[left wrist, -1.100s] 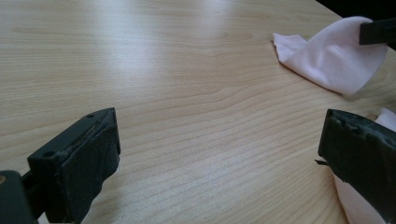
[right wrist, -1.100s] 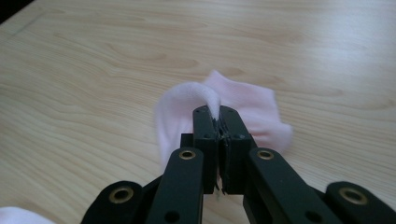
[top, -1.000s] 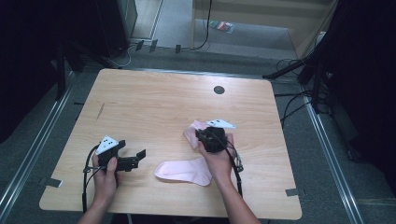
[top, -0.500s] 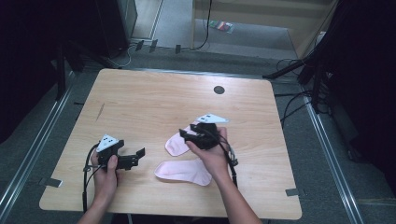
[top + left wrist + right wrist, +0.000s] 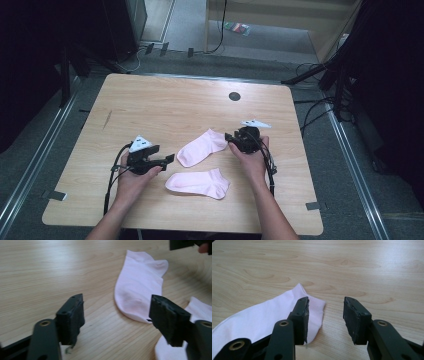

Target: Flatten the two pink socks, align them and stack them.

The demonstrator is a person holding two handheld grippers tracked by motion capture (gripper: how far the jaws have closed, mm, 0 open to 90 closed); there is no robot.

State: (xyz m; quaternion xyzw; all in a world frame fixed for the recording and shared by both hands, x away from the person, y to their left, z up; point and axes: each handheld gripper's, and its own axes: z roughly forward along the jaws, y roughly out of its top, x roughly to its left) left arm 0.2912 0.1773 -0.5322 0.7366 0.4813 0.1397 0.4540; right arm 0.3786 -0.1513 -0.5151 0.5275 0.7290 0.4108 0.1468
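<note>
In the high view, two pink socks lay flat on the wooden table (image 5: 150, 100): the upper sock (image 5: 202, 146) ran from a toe at about seven o'clock to a cuff at about one o'clock, and the lower sock (image 5: 198, 182) lay just below it, apart from it, with its cuff toward three o'clock. The right gripper (image 5: 231, 138) sat at three o'clock of the upper sock's cuff, jaws apart and holding nothing, while the left gripper (image 5: 169, 158) pointed toward the upper sock's toe from nine o'clock, also parted and empty. In the left gripper view, its jaws, which had just been closing, stood wide with bare table between them; the upper sock (image 5: 138, 295) lay ahead at one o'clock and an edge of the lower sock (image 5: 172, 350) showed at four o'clock. In the right gripper view, the jaws had just been closing a little; the cuff of the upper sock (image 5: 262, 320) lay beneath the left jaw, unpinched, the pads clear of it. Judging from this, the socks were laid out singly but not yet matched or stacked; pairing them appeared to remain.
</note>
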